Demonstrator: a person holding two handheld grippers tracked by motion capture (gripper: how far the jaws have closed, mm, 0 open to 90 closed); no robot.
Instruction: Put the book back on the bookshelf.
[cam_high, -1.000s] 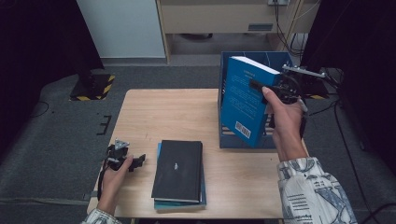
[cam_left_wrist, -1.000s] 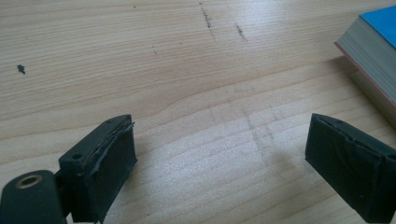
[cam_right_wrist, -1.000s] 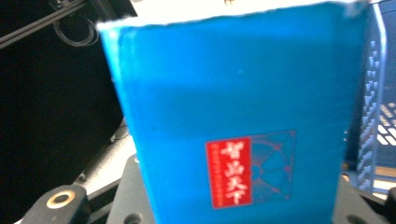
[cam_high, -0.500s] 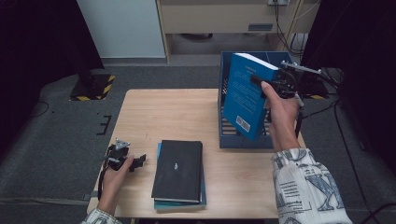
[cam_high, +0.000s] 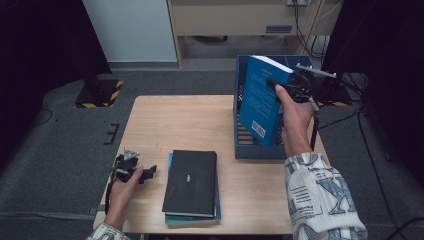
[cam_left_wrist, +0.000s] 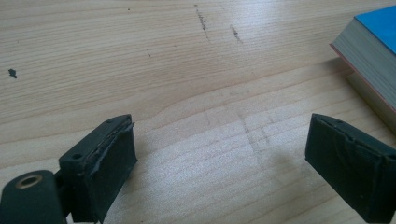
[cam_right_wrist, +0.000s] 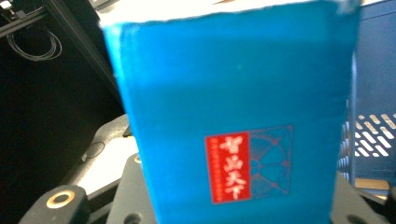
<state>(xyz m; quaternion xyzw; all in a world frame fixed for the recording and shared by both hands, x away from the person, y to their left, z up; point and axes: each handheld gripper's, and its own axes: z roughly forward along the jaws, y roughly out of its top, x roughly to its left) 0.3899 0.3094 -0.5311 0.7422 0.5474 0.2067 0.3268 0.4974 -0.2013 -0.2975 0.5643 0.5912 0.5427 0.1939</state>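
Right gripper (cam_high: 284, 86) clamps blue book (cam_high: 262, 100) upright in blue crate (cam_high: 255, 150), seemingly alone; left gripper (cam_high: 148, 173) open.

My table (cam_high: 170, 120) is a light wood top with a few dark scuffs in the grain. A blue slotted crate (cam_high: 245, 145) sits at its far right side. Near my edge there's a black book (cam_high: 191, 182) stacked on a teal one (cam_high: 192, 218), which lies flat on the wood.

Grey carpet floor (cam_high: 65, 150), pale wall panel (cam_high: 132, 30), perhaps a cabinet (cam_high: 240, 20)
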